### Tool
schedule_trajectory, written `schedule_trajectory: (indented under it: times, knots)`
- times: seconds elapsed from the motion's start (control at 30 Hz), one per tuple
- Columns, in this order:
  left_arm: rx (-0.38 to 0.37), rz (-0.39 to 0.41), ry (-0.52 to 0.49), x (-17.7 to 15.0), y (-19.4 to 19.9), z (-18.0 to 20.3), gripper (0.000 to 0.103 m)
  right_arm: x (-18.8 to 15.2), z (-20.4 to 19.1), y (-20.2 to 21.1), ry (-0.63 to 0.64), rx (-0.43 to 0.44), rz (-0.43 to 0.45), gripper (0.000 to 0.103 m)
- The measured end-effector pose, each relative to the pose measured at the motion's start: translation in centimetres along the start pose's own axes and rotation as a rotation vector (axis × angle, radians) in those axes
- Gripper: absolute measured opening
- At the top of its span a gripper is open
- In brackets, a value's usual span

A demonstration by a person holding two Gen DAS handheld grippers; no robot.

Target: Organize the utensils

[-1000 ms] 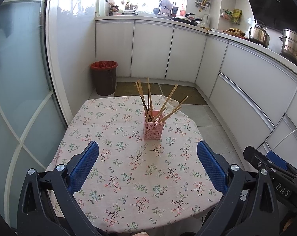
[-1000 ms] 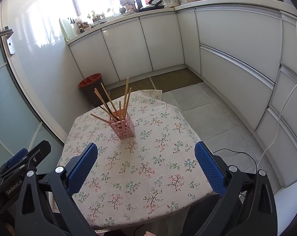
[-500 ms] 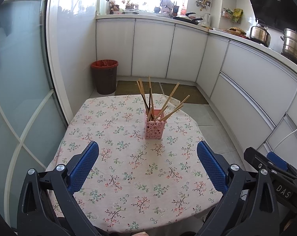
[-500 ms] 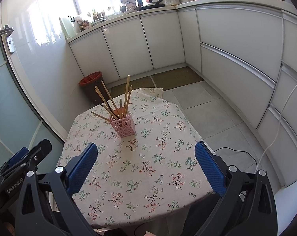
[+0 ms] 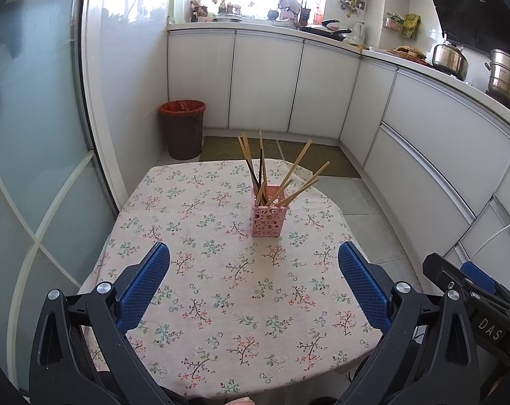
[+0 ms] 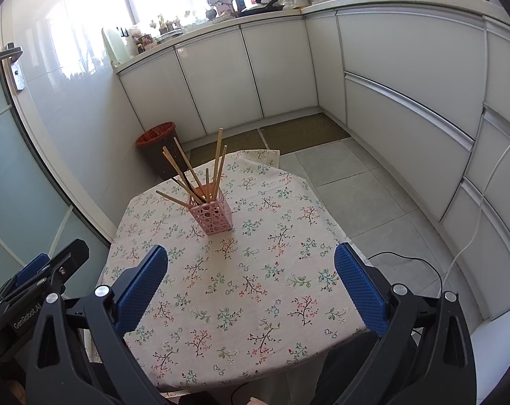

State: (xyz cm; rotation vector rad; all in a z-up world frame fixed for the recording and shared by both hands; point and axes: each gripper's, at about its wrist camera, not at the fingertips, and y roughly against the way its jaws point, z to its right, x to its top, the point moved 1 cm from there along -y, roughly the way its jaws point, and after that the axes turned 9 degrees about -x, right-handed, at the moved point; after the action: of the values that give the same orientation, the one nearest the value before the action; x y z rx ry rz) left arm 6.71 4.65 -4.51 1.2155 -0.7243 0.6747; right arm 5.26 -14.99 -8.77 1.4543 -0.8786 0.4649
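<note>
A pink perforated holder stands upright on the floral tablecloth, with several wooden chopsticks fanned out of its top. It also shows in the right wrist view, with the chopsticks sticking up. My left gripper is open and empty, held above the table's near half, well short of the holder. My right gripper is open and empty, also over the near half of the cloth.
A red-lined bin stands on the floor beyond the table's far left. White cabinets run along the back and right. A glass door is at the left. A cable lies on the floor at the right.
Both views have drawn back and up slightly, so the holder sits a little farther away. Both grippers stay open and empty.
</note>
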Motion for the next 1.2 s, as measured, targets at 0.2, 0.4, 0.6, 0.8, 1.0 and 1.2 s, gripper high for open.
schedule_trajectory:
  times: [0.2,0.4,0.6,0.8,1.0,1.2]
  knots:
    - [0.0,-0.002,-0.001,0.1,-0.1,0.0,0.096,-0.1,0.0,0.0,0.0,0.001,-0.002,0.096]
    - [0.0,-0.007,0.005,0.2,0.0,0.0,0.096,-0.2,0.0,-0.1,0.0,0.0,-0.004,0.096]
    - [-0.033,-0.022,0.023,0.2,-0.2,-0.2,0.096,-0.3,-0.1,-0.3,0.003,0.005,-0.016,0.096]
    - [-0.035,0.005,0.015,0.2,-0.2,-0.1,0.095,-0.4,0.0,-0.5,-0.003,0.008,-0.031,0.096]
    - [-0.039,0.034,-0.046,0.2,0.1,0.8,0.092,-0.3,0.3,-0.9,-0.015,0.01,-0.045,0.096]
    - [-0.046,0.054,-0.06,0.3,0.4,0.9,0.091,-0.1,0.8,-1.0,-0.031,0.001,-0.042,0.096]
